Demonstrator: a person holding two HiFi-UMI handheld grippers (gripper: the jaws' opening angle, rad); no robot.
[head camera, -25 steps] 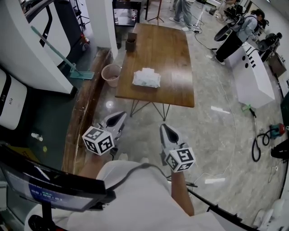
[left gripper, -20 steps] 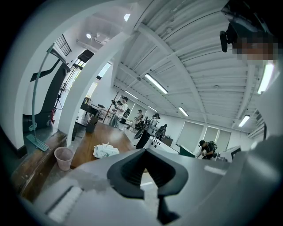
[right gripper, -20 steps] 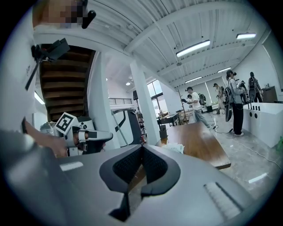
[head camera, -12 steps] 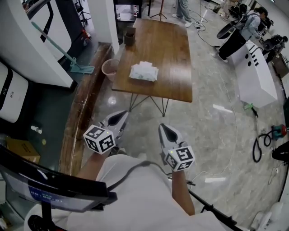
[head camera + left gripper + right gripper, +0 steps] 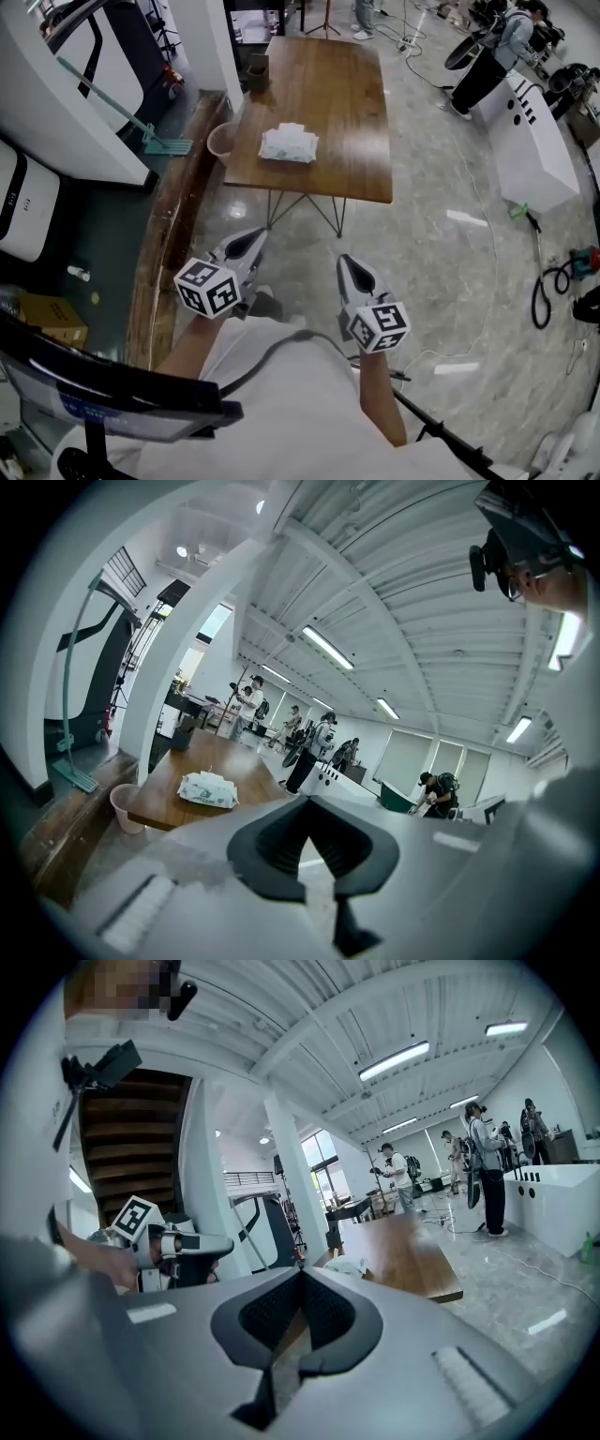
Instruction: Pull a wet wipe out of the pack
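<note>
Wooden table [image 5: 328,94] with wet-wipe pack [image 5: 289,143]; left gripper [image 5: 251,237] and right gripper [image 5: 344,263] clenched empty, so arriving unopened may shove pack.

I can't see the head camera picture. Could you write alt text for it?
Looking down from a person's head: they hold a left gripper and a right gripper, both shut and empty, pointing toward a wooden table ahead. A wet wipe pack lies on the table, untouched, with a pink bin on the floor beside the table.

Wipe pack [image 5: 288,144] lettering illegibly small, person [image 5: 364,11] half beyond top edge
</note>
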